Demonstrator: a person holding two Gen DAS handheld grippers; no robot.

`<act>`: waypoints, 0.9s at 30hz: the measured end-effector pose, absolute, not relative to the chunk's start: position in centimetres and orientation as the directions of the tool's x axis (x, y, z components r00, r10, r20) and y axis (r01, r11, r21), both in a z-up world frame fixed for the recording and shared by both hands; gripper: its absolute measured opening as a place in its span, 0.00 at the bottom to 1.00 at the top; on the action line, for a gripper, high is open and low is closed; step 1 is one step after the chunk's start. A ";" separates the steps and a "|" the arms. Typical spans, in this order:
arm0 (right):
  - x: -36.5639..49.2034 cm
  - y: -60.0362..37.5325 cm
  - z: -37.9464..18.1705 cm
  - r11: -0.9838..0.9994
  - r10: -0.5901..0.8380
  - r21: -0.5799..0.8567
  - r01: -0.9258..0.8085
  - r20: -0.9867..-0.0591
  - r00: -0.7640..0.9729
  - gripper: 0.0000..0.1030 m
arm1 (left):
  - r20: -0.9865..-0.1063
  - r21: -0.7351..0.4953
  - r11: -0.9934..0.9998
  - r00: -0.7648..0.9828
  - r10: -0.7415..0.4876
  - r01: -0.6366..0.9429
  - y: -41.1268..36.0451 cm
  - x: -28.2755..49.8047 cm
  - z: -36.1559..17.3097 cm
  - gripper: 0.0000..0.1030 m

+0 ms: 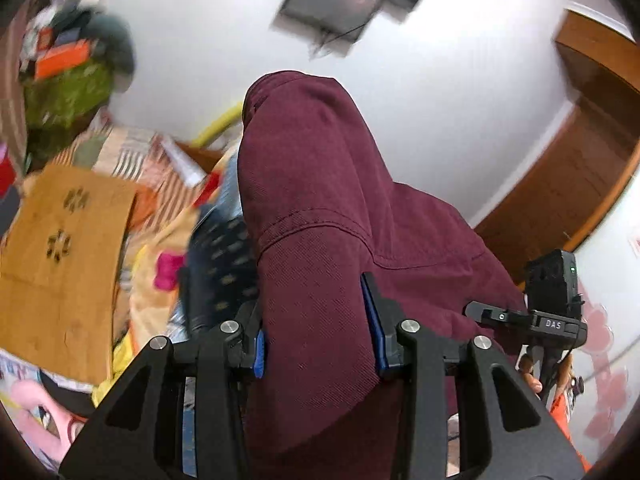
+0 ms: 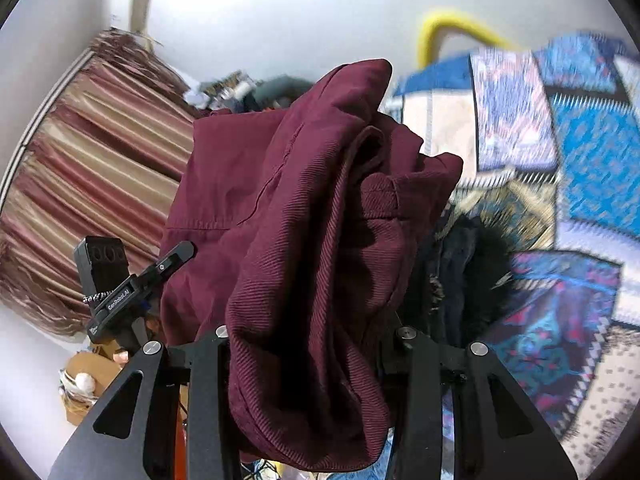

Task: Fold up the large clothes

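Maroon twill garment (image 1: pixel 320 240) fills the centre of both views, lifted off the bed and hanging between the two grippers; looks like trousers going by the seams and a hem, but the bunching makes that uncertain. In the right wrist view the maroon garment (image 2: pixel 304 240) drapes in thick folds over the tool. Below and right of it: a blue patchwork quilt (image 2: pixel 580 152) on the bed, blurred. Left of it: striped maroon-and-cream curtains (image 2: pixel 92 172). Left wrist view shows a brown cardboard box (image 1: pixel 64 256) with printed marks sitting on the patterned bedding, and a wooden door frame (image 1: pixel 580 152) at right. Left gripper (image 1: pixel 318 344): blue-padded fingers (image 1: pixel 374 320) pinching a thick fold of the cloth, jaws held apart by the fabric. Right gripper (image 2: pixel 312 344): cloth buries the tips, fabric bunched between the jaws, so it reads as clamped on the garment.
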State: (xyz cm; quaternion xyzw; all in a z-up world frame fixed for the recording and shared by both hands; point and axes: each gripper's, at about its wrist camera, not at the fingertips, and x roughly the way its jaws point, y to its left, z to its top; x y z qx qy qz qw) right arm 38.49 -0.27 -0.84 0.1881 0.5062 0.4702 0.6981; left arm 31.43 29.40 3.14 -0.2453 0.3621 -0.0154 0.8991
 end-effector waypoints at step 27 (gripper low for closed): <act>30.6 -0.1 3.9 0.676 0.670 0.248 -0.694 -0.599 0.439 0.65 | -0.554 -0.149 0.970 0.829 0.079 -0.193 22.7 21.9 6.4 0.60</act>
